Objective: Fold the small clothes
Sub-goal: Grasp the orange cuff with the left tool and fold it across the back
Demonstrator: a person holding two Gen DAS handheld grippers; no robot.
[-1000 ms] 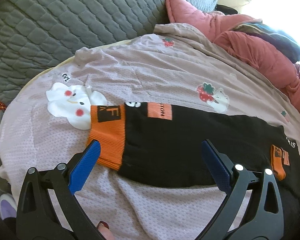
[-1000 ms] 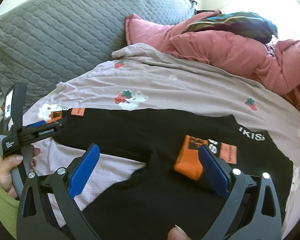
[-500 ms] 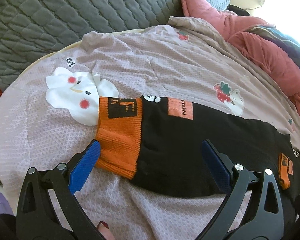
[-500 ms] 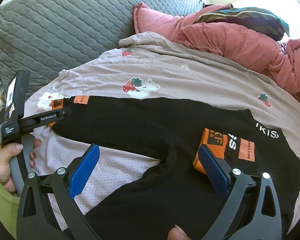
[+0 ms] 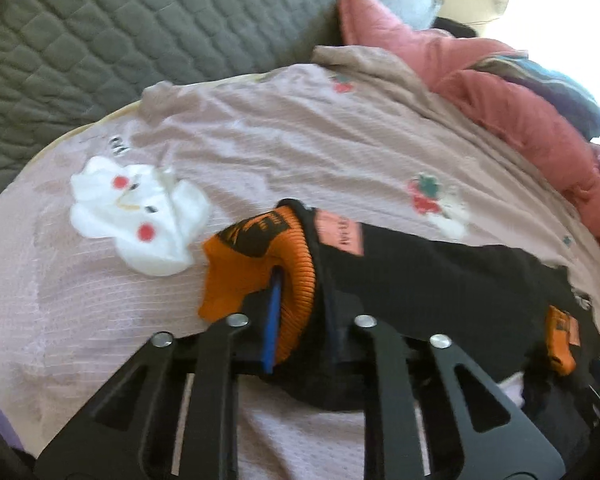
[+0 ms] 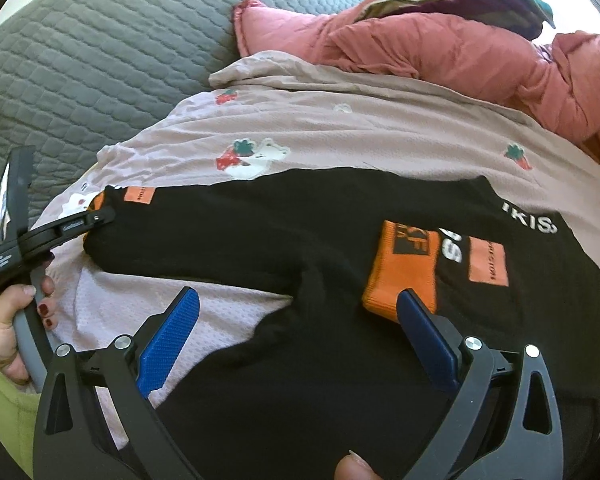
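A small black garment with orange cuffs lies spread on a pink-lilac sheet. My left gripper is shut on its left sleeve's orange cuff, which is bunched and lifted between the blue pads. That gripper also shows at the left of the right wrist view, at the sleeve end. My right gripper is open above the garment's body, its right fingertip beside the other orange cuff, which lies folded onto the body. It holds nothing.
A white cartoon patch is printed on the sheet left of the held cuff. A grey quilted cushion stands behind. A pink-red duvet is piled at the back right, with a dark patterned cloth on it.
My left gripper has moved forward and shut on the orange sleeve cuff, bunching it. My right gripper stays open and has shifted slightly over the garment's body.
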